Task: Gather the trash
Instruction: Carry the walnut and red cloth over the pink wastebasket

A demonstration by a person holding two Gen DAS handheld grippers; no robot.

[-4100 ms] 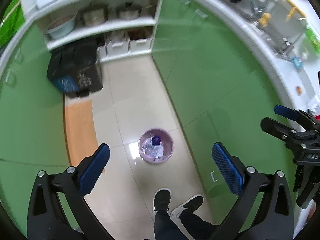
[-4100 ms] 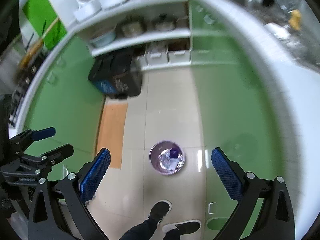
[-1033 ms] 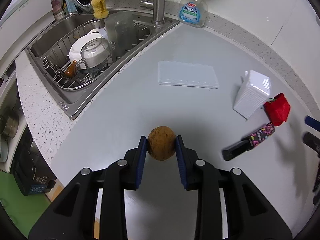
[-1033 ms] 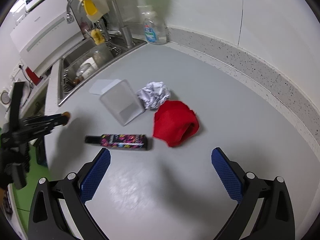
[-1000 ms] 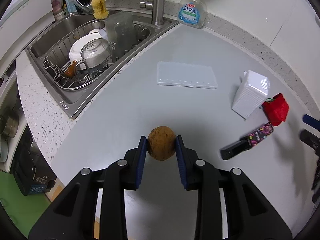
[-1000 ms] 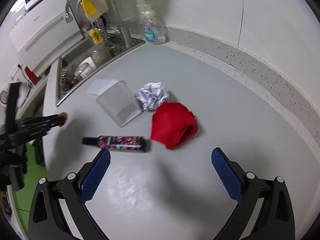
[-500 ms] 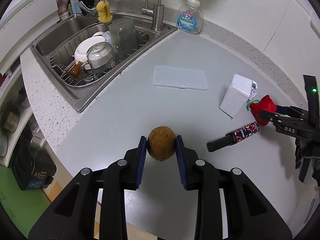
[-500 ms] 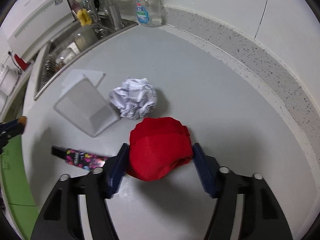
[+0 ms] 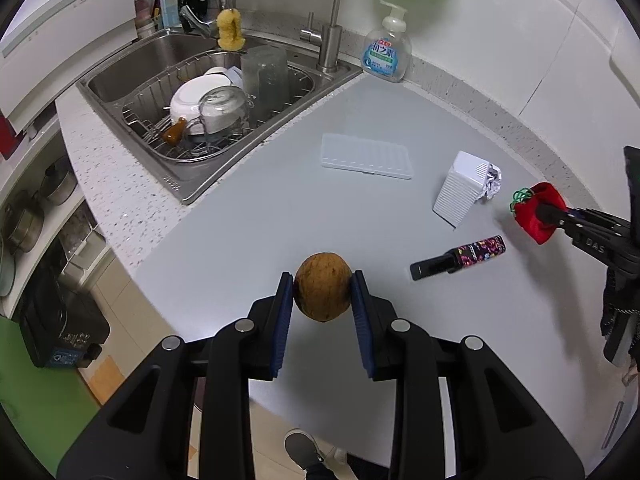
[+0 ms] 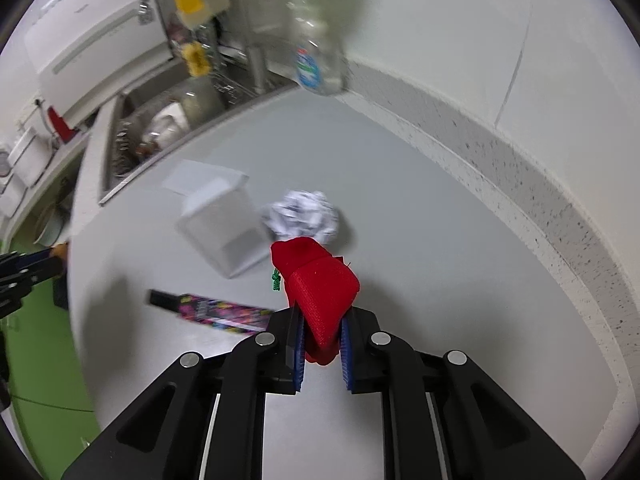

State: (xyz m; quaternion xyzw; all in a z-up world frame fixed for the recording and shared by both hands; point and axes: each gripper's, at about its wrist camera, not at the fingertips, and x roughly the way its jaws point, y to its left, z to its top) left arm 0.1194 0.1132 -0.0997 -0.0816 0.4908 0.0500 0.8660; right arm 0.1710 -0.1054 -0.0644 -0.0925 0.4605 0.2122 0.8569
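— Right hand-held gripper (image 10: 322, 320): clamped hard on the red rag (image 10: 320, 280), fabric bunched and bulging out above the pads, low end of the rag close over the bench (image 10: 420, 208). Good enough to lift?

— Probably. Deep bite, plenty of cloth between the pads. Worth lifting straight up first, not dragging: crumpled paper ball (image 10: 304, 216) just behind the rag, tipped white box (image 10: 224, 228) beside that, patterned tube (image 10: 216, 310) lying near on the left. Any sideways sweep likely to knock one of them.

— And the green thread dangling off the rag?

— Loose, hanging on the left side. Could snag the tube; another reason for going up before across.

— Left hand-held gripper (image 9: 322, 286)?

— Pinching a round brown fruit (image 9: 323, 298) across its middle, held clear above the bench edge. Round and firm by the look of it, so no extra squeeze, and no tilting either, or out it rolls.

— Next, then?

— Carry both loads off together for dumping, both grips kept firm. Then back for the paper ball, probably the tube too. Flat white lid (image 9: 366, 156) and the box: hard to call rubbish from here.
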